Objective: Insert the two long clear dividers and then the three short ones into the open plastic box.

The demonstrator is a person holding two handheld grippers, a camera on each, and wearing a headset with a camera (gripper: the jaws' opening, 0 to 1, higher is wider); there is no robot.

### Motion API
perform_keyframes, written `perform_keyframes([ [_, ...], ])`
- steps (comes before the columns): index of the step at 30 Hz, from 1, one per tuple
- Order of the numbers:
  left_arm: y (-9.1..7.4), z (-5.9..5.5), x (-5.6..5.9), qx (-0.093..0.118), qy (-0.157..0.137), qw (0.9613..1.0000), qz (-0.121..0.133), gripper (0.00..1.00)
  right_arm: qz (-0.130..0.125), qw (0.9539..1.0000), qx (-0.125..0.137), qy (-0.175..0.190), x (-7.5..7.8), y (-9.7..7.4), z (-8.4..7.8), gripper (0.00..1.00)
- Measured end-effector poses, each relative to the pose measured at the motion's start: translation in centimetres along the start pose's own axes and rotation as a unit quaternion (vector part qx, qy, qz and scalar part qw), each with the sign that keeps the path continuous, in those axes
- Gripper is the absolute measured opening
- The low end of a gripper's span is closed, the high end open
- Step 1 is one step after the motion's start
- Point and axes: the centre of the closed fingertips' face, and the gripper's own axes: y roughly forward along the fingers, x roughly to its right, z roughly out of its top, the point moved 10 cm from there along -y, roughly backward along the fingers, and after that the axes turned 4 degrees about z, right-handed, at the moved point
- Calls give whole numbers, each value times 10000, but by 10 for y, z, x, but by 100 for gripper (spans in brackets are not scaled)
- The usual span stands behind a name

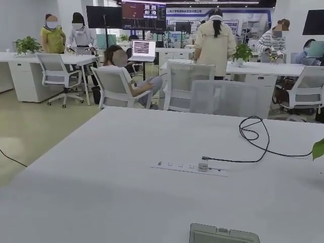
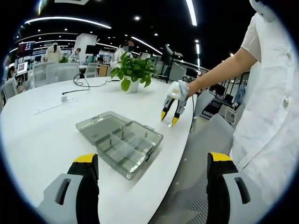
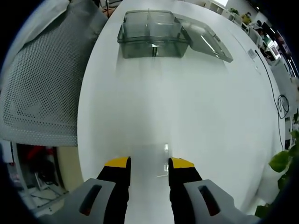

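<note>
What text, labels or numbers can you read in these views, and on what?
Nothing reads clearly.
On the blue wall banner: white characters, too small.
On the dark overhead screen: blurred.
On the open laptop screen: blurred.
On the clear plastic box: no label seen.

- Counter [image 3: 140, 102], ahead of the right claw [image 3: 148, 163]: white, smooth, with a soft sheen.
- Plastic box [image 2: 121, 140], ahead of the left claw [image 2: 153, 157]: smoky see-through plastic, glossy.
- Clear divider [image 3: 166, 161], between the right claw's jaws: colourless, glassy plastic.
- Left claw: matt grey plastic shell.
- Chair [image 3: 42, 93], beside the right claw: grey open mesh cloth.
- Shirt [image 2: 271, 93], beside the left claw: white matt cloth.
</note>
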Motion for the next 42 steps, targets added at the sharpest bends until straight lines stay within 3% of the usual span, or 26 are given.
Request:
perform_keyframes([
  [7, -1, 12, -1, 228, -175, 9996, -1, 98, -366, 9978, 544, -78, -5, -24, 30, 33],
  [11, 5, 25, -1, 470, -479, 9977, -45, 95, -652, 9927, 978, -279, -13, -50, 67, 33],
  [16, 15, 40, 1, 738, -913, 9929, -168, 90, -863, 9873, 1224, -523, -24, -73, 102, 33],
  [21, 27, 55, 4, 830, -1439, 9856, -318, 82, -1092, 9807, 1466, -698, -37, -96, 141, 33],
  [22, 31, 59, 7, 894, -1656, 9813, -408, 81, -1121, 9800, 1485, -708, -39, -99, 147, 33],
  [25, 40, 64, 9, 873, -1883, 9769, -503, 74, -1206, 9772, 1517, -866, -48, -107, 166, 33],
  [27, 47, 65, 12, 740, -2162, 9719, -566, 70, -1271, 9752, 1545, -946, -53, -112, 178, 33],
  [28, 50, 66, 15, 681, -2346, 9674, -664, 70, -1280, 9746, 1574, -952, -56, -115, 184, 33],
  [29, 52, 66, 16, 634, -2448, 9649, -713, 70, -1293, 9743, 1577, -953, -58, -116, 188, 33],
  [30, 55, 67, 17, 639, -2448, 9648, -717, 69, -1342, 9734, 1566, -997, -61, -118, 193, 33],
  [36, 63, 66, 23, 480, -2759, 9564, -827, 54, -1421, 9717, 1510, -1129, -72, -123, 212, 33],
  [39, 64, 66, 26, 445, -2819, 9545, -866, 44, -1474, 9712, 1457, -1175, -75, -124, 218, 33],
  [42, 66, 66, 27, 474, -3049, 9467, -930, 37, -1463, 9712, 1491, -1142, -79, -124, 222, 33],
])
